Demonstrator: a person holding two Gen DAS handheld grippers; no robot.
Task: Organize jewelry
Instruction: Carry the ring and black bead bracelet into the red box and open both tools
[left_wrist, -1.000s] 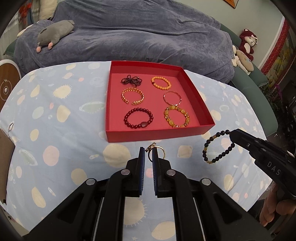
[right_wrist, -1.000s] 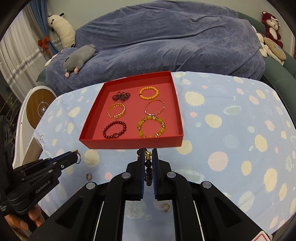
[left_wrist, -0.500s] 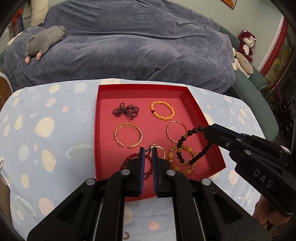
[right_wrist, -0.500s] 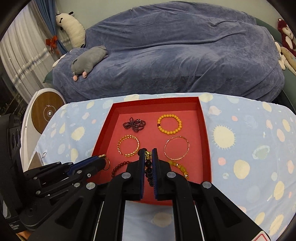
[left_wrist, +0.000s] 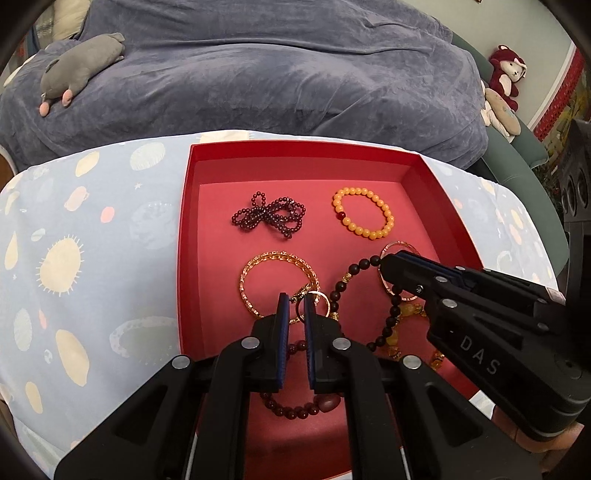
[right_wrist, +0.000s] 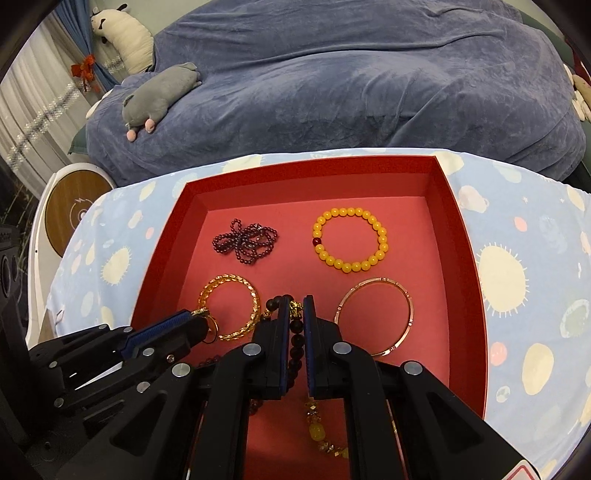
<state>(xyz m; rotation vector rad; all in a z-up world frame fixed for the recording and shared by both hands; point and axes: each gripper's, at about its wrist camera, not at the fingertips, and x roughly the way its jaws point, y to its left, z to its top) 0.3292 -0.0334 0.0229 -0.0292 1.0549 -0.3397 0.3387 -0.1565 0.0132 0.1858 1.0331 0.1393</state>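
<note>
L gripper (left_wrist: 295, 308) clamped on gold ring (left_wrist: 317, 301), over red tray (left_wrist: 186, 236) nr gold bangle (left_wrist: 279, 284). R gripper (right_wrist: 296, 310) clamped on dark bead bracelet (left_wrist: 364, 299), hanging over tray centre-right.

Left tongs (left_wrist: 294, 308): black plastic arms, round silver screws, blue pads; right tongs (right_wrist: 296, 310) alike, white "DAS" lettering, perhaps a red-edged sticker.

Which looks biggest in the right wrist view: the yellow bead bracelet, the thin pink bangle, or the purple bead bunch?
1. yellow bead bracelet and thin pink bangle: too alike to rank.
2. purple bead bunch: smallest.
</note>
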